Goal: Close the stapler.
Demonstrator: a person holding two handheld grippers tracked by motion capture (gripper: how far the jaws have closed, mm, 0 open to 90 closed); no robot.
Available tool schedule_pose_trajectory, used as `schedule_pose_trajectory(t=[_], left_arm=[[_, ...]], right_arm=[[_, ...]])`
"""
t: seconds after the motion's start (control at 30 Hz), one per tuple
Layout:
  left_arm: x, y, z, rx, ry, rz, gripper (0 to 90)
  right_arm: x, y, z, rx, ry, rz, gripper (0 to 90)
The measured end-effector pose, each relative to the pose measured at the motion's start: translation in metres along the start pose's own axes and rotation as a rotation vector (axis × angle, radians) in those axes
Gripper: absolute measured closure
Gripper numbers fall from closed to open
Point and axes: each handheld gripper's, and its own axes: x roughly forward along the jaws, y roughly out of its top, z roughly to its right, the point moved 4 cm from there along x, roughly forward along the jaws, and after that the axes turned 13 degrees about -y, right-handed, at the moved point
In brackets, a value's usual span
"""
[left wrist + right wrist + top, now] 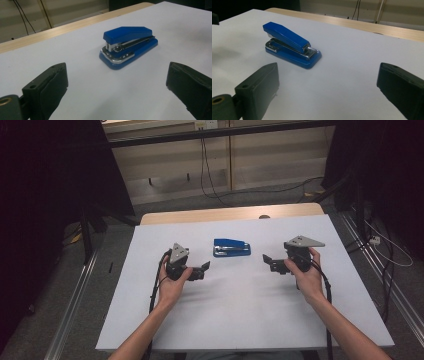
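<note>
A blue stapler [232, 247] with a metal mechanism lies flat on the white table top [225, 315], a little beyond the middle. My left gripper [202, 268] is held just above the table to the stapler's near left, pointing toward it. Its jaws stand wide open with nothing between them. In the left gripper view the stapler [128, 46] lies ahead of the open gripper [116, 76]. My right gripper [268, 262] hovers at the stapler's near right, also open and holding nothing. The right gripper view shows the stapler [290, 46] ahead and left of the gripper [327, 73].
A wooden strip [225, 214] runs along the table's far edge. Beyond it are a pale wall panel and hanging cables [205, 165]. Dark curtains flank both sides, and metal rails [75, 305] and cables [390, 250] lie on the floor beside the table.
</note>
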Motion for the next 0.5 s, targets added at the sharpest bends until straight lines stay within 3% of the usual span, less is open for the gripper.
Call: schedule_pose_trajectory(t=[0.23, 0.33, 0.5], left_arm=[[-0.017, -0.004, 0.01, 0.013, -0.004, 0.025, 3.8], [-0.024, -0.01, 0.012, -0.024, -0.003, 0.031, 3.7], [-0.037, -0.016, 0.018, -0.005, 0.011, 0.025, 3.6]], right_arm=[[-0.01, -0.003, 0.0, 0.002, -0.021, 0.021, 4.0], [-0.015, -0.006, 0.0, 0.002, -0.029, 0.024, 3.9], [-0.023, -0.013, 0.001, 0.001, -0.031, 0.019, 3.9]])
